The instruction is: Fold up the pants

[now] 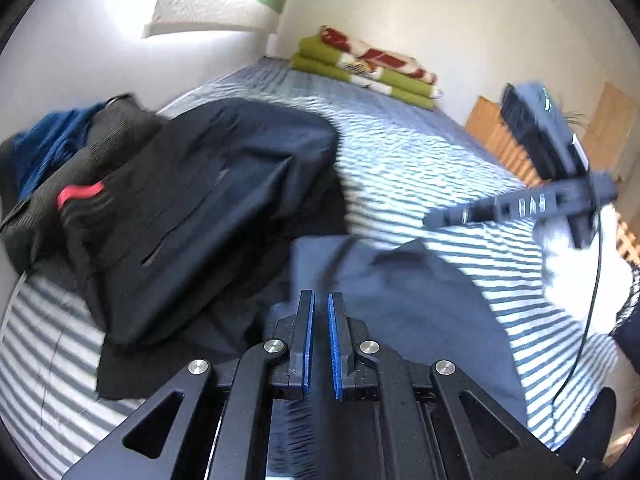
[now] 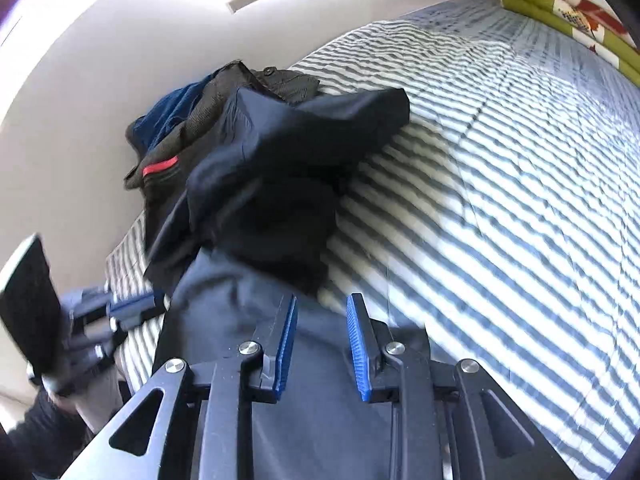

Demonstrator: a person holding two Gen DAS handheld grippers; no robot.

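Nearest our left wrist camera, the left gripper (image 1: 321, 340) has its blue pads almost together, a thin slit between them, and we see nothing pinched there; it hovers over the grey-blue pants (image 1: 400, 304) that lie spread on the striped bedspread (image 1: 420, 168) at the near edge of the bed. From the right wrist view, our right gripper (image 2: 322, 344) stands with its jaws clearly apart and empty, above the same grey-blue cloth (image 2: 248, 292), which runs under the fingers toward the camera. Just beyond the pants, touching their far edge, a heap of dark clothes (image 1: 208, 200) sits along the wall-side edge of the bed: a black garment on top, a charcoal one with a red tab (image 1: 80, 194) beneath it, and a blue piece (image 1: 52, 140) at the back against the wall. Across the bed in the left view we see the right gripper (image 1: 480, 210) from the side, blurred, held by a white-gloved hand (image 1: 576, 268). At the far corner of the bed, well apart from the heap, lies a folded green, red and white blanket (image 1: 368, 68). Past the bed's far side we make out wooden slats (image 1: 504, 136).
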